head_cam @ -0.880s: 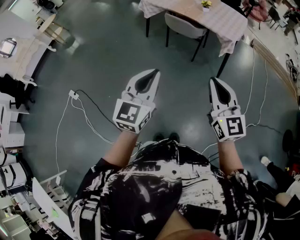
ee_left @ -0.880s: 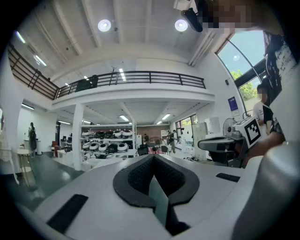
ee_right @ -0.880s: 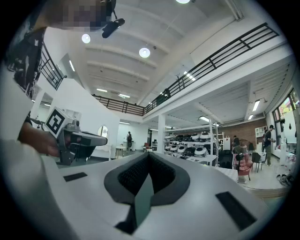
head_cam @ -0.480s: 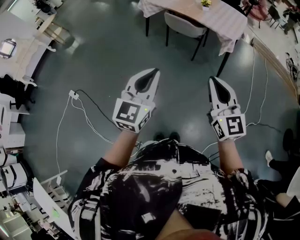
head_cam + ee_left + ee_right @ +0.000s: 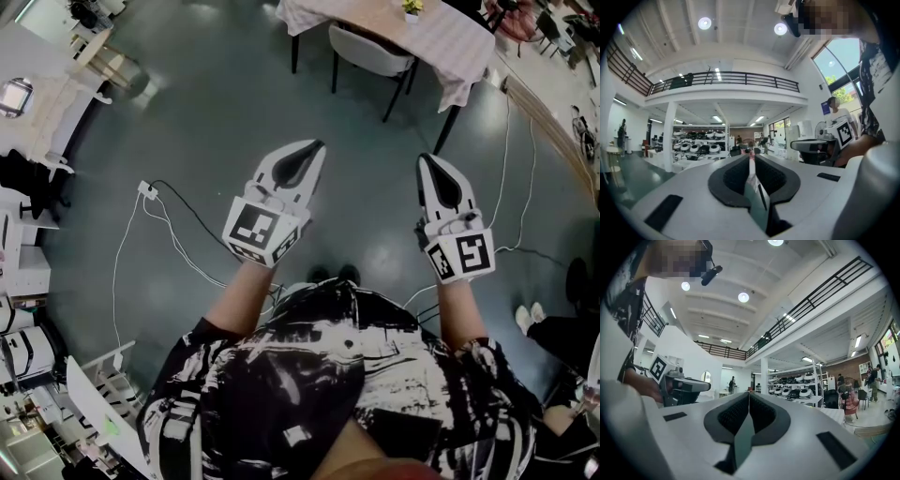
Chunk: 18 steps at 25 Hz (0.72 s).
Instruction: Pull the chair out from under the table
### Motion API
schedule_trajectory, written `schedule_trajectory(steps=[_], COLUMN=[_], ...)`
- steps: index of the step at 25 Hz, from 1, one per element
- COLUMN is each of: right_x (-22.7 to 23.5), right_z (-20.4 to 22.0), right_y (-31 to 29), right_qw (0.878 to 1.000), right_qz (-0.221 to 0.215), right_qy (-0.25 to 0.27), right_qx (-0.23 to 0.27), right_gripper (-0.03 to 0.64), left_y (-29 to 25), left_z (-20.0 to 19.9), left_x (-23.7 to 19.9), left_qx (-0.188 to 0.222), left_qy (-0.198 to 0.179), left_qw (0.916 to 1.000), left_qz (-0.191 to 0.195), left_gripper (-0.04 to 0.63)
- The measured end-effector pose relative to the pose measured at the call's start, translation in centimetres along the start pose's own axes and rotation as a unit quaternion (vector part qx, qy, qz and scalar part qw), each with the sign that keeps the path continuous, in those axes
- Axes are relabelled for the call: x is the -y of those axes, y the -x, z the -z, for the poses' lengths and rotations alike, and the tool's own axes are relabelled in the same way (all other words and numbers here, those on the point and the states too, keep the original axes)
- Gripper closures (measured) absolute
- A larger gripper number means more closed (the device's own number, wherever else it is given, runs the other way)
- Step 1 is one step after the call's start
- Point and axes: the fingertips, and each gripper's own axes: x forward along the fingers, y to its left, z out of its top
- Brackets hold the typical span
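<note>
The chair (image 5: 368, 49) sits at the top of the head view, just right of centre. It is tucked under the cloth-covered table (image 5: 461, 45), with its pale back turned toward us and its thin dark legs on the smooth grey floor (image 5: 216, 103). We judge it light and rigid, likely to slide easily, and the top edge of the backrest looks like the best hold. Our left gripper (image 5: 315, 145) and right gripper (image 5: 425, 159) hang mid-frame, well apart from the chair. Both have their jaws pressed together with nothing between them. We see no container we can read; a small yellowish thing (image 5: 411, 7) on the table may be a potted plant.
</note>
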Motion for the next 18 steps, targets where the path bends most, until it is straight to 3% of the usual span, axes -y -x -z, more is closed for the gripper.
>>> schedule_trajectory(steps=[1,3,4,5,9,18], right_x=[0.0,0.2,0.2,0.1,-0.5,0.9], right_z=[-0.3,-1.2,-1.8,-2.3,-3.2,-2.6], right_y=[-0.1,-0.4,-0.5,-0.4,0.2,0.4], right_qw=[1.0,0.999,0.998,0.998,0.995,0.996], right_qz=[-0.007,-0.016,-0.017,-0.018,-0.033,-0.036], right_qy=[-0.005,-0.017,-0.014,-0.001,0.046,0.036], right_qx=[0.01,0.039,0.055,0.067,0.079,0.075], right_gripper=[0.577,0.216,0.077,0.042,0.041,0.041], left_y=[-0.2,-0.5,-0.6,-0.5,-0.1,-0.4], left_z=[-0.5,-1.6,-2.2,-2.6,-3.2,-3.2], left_x=[0.4,1.2,1.5,1.8,2.0,0.9], left_qx=[0.014,0.044,0.055,0.064,0.07,0.065], left_qy=[0.0,-0.004,-0.011,-0.021,-0.046,-0.054], left_qw=[0.9998,0.9982,0.9973,0.9963,0.9944,0.9949], left_qz=[0.015,0.04,0.048,0.054,0.064,0.056], left_gripper=[0.534,0.131,0.073,0.052,0.025,0.025])
